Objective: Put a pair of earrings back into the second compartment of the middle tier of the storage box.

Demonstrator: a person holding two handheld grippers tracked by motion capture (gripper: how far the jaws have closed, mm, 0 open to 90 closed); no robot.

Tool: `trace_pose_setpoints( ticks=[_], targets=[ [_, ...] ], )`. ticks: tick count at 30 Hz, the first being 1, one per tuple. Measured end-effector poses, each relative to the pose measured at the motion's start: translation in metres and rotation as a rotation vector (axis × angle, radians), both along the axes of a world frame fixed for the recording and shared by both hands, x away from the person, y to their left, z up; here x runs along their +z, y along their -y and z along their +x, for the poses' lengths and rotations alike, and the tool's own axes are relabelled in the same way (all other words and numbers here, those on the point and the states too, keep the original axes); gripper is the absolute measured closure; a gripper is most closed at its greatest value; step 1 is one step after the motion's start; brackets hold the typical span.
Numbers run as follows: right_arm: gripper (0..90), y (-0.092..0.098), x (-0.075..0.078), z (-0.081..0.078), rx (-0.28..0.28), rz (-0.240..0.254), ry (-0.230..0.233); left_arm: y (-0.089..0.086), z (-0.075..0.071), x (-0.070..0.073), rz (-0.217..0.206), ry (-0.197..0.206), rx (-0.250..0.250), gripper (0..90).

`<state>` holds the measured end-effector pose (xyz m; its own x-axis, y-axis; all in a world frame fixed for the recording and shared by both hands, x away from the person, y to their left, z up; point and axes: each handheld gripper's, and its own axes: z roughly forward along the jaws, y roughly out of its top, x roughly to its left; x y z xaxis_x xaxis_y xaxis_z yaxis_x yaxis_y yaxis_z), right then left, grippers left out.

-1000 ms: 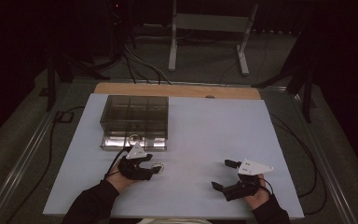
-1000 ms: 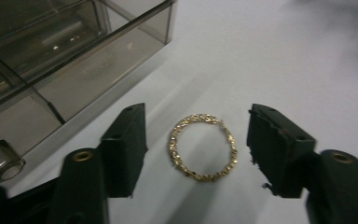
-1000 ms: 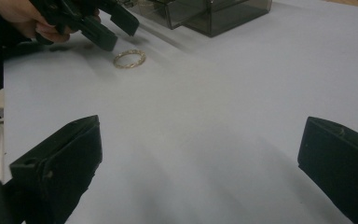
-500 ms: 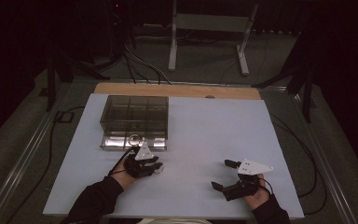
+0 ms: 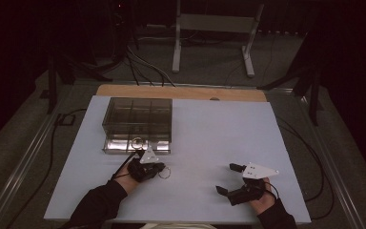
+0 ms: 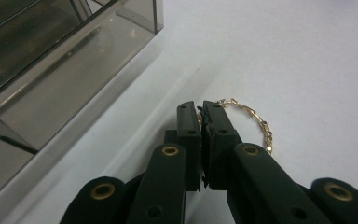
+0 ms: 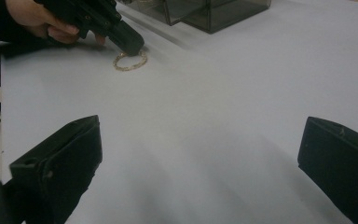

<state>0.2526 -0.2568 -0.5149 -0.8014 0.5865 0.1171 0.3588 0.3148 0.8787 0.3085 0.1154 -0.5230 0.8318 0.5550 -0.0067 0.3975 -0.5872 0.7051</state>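
One white surface (image 5: pixel 209 143) carries everything. One smoked clear box (image 5: pixel 138 117) with divided compartments stands toward its far left part, with a drawer (image 5: pixel 136 144) pulled out on its near side; a single ring-shaped item (image 5: pixel 137 141) lies in the drawer, too small to identify. Two tools sit close to the near edge. The left tool (image 5: pixel 158 168), just in front of the box, is clenched on one gold chain bracelet (image 6: pixel 254 119), whose loop lies on the surface beside the tips. The right tool (image 5: pixel 228 179), near the right corner, is released, its jaws spread wide over bare surface, well apart from the bracelet.
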Motion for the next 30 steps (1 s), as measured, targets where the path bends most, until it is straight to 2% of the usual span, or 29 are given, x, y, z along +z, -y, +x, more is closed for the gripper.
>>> trace_pose_setpoints(
  ticks=[12,14,23,25,30],
  targets=[
    [0.0,0.001,0.0,0.0,-0.002,0.001,-0.001,0.001,-0.007,0.012,-0.014,0.032,-0.015,88.3],
    [0.0,0.001,0.0,0.0,-0.002,0.003,-0.001,0.0,-0.008,0.013,-0.025,0.025,-0.013,88.2],
    [0.0,0.0,0.0,0.001,-0.001,0.007,-0.001,-0.002,-0.009,0.024,-0.041,0.037,-0.016,88.2],
    [0.0,0.001,0.0,0.001,-0.002,0.008,0.0,-0.005,-0.008,0.027,-0.05,0.034,-0.01,88.2],
    [0.0,0.001,0.0,0.001,-0.003,0.008,0.0,-0.011,-0.007,0.036,-0.068,0.054,0.01,88.2]
  ],
)
